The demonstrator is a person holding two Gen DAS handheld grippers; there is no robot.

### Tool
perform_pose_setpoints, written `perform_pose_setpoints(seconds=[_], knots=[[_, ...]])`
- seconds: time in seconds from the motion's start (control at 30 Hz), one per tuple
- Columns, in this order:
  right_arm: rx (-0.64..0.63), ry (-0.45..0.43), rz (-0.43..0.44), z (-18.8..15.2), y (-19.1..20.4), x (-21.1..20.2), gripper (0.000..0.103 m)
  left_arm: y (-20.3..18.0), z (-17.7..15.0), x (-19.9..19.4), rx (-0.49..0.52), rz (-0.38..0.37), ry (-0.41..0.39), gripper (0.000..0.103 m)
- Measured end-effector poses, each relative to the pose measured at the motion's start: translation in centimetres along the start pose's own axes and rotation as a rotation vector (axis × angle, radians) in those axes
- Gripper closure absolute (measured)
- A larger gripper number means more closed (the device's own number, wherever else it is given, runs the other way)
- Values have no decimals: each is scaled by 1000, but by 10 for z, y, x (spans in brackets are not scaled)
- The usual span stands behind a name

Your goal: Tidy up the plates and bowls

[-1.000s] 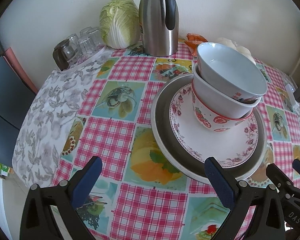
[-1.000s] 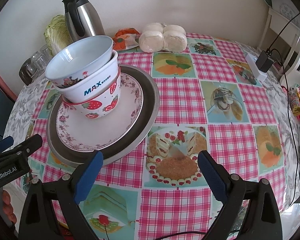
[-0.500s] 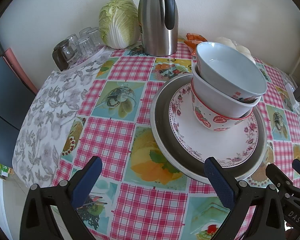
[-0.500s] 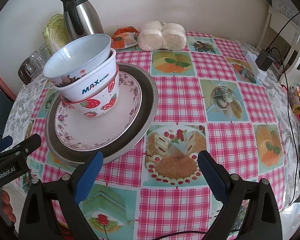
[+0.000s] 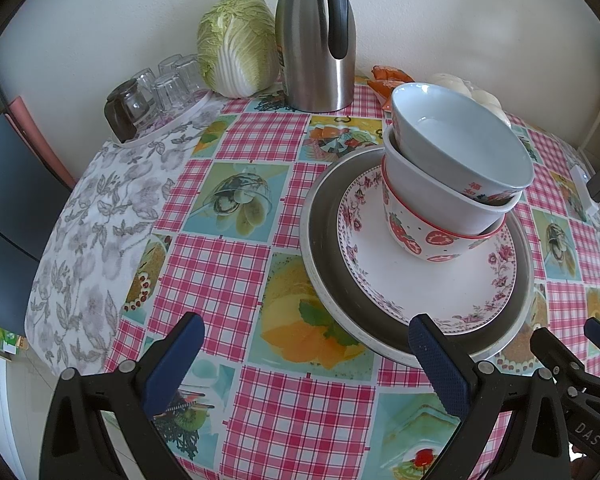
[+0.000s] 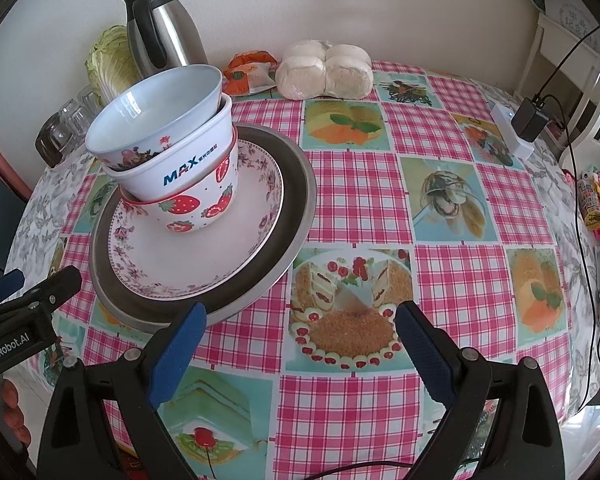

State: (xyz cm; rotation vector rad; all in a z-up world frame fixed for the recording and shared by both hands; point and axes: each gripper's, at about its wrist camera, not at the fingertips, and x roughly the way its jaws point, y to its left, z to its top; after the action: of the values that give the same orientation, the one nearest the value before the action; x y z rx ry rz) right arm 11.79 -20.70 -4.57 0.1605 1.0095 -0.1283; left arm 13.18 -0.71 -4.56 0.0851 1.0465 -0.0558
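Observation:
A stack stands on the checked tablecloth: a wide grey metal plate [image 5: 320,248] [image 6: 300,200], a floral plate [image 5: 420,296] [image 6: 204,268] on it, then a strawberry bowl [image 5: 416,240] [image 6: 192,208], a white MAX bowl [image 5: 428,200] [image 6: 192,168] and a tilted white bowl [image 5: 460,148] [image 6: 160,112]. My left gripper [image 5: 305,322] is open at the stack's near left edge, with nothing between its fingers. My right gripper [image 6: 300,314] is open too, its left fingertip close to the grey plate's near rim. Each gripper shows at the edge of the other's view.
At the back stand a steel thermos jug [image 5: 316,40] [image 6: 160,28], a cabbage [image 5: 236,60], upturned glasses [image 5: 156,88] on a tray, an orange packet [image 6: 248,72] and bagged buns [image 6: 324,70]. A charger and cable [image 6: 528,120] lie at the right edge. The round table drops off near me.

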Motion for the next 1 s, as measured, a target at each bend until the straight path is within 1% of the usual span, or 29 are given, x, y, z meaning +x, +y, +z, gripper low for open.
perform_pose_setpoints(seconds=[1.0], knots=[[0,3,0,-1,0,1,7,-1,0,-2,5,-3,-11,0]])
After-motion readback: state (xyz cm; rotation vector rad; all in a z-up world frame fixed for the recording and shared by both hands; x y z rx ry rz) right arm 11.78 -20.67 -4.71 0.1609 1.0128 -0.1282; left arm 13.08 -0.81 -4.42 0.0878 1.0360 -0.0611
